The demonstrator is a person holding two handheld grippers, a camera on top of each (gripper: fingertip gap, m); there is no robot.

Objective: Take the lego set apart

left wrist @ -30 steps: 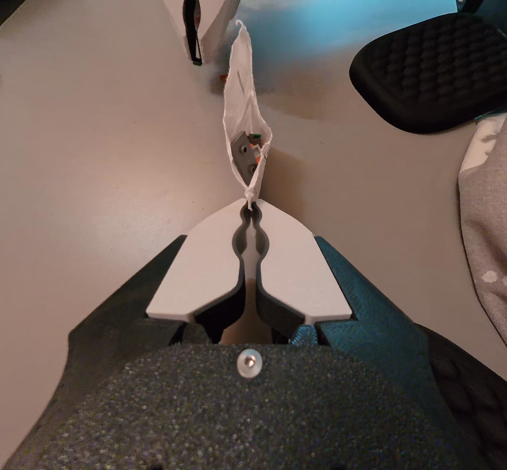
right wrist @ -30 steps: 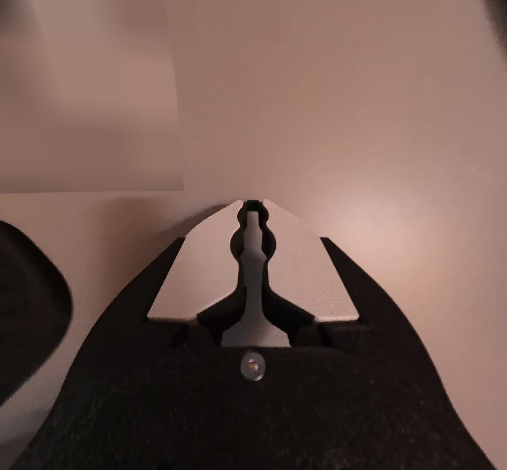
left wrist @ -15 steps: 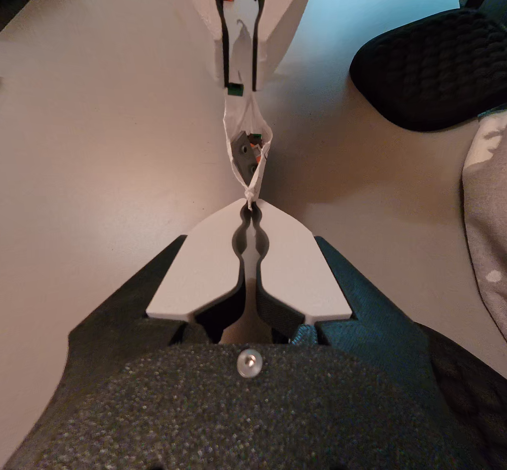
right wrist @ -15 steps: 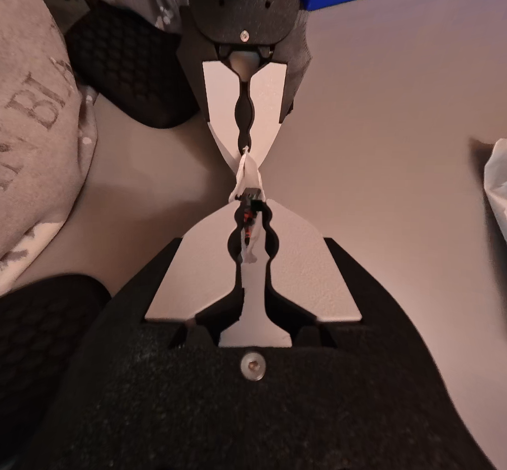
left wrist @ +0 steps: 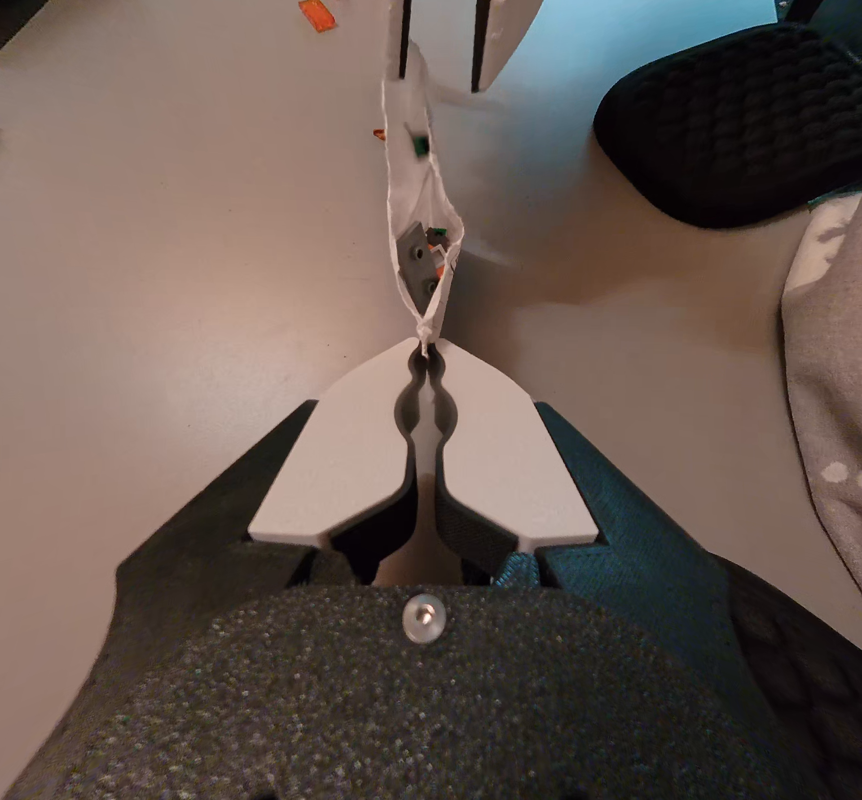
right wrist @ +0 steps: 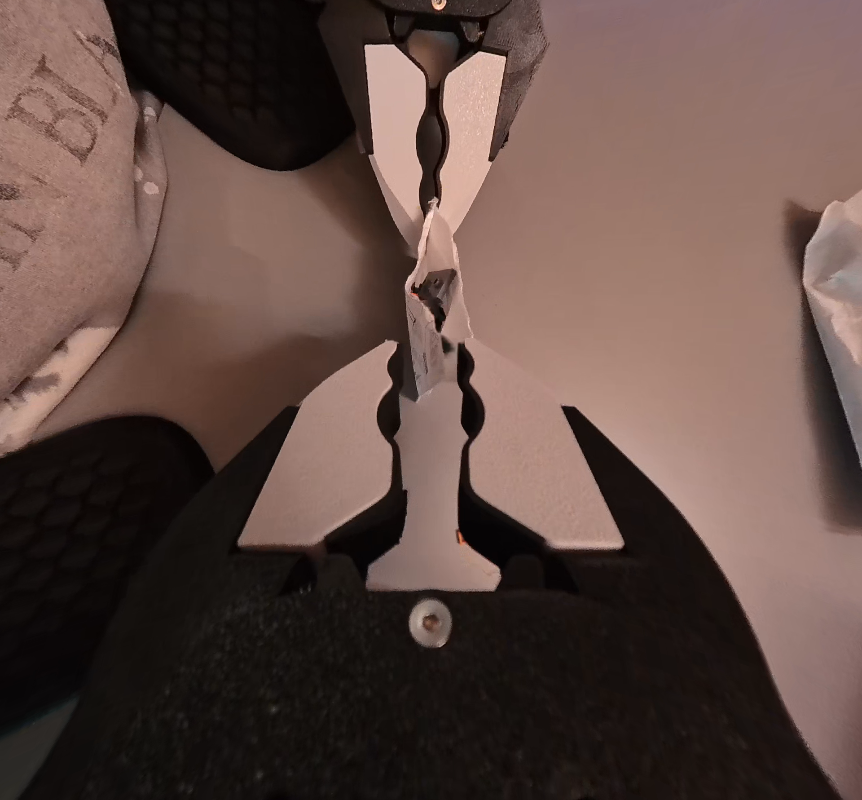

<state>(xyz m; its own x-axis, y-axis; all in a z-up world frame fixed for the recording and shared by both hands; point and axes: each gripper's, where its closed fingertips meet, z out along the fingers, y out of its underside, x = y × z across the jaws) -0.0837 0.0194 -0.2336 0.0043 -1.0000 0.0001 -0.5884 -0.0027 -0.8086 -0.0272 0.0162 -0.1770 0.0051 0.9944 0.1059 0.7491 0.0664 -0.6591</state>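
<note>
Beige tabletop (left wrist: 163, 264); left gripper (left wrist: 428, 348) jaws pinching white paper bag (left wrist: 410, 161), right gripper (right wrist: 427, 348) jaws apart.

Dim warm light, soft shadows, wide-angle distortion

Left gripper (left wrist: 428, 348) pinches the torn white bag (left wrist: 417, 199) (bricks (left wrist: 417, 259) inside).

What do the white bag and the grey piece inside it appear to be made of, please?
The white bag looks like thin matte paper: its mouth edge is ragged and it creases sharply where the left gripper pinches it. The grey piece looks like hard moulded plastic, smooth with round holes.
</note>
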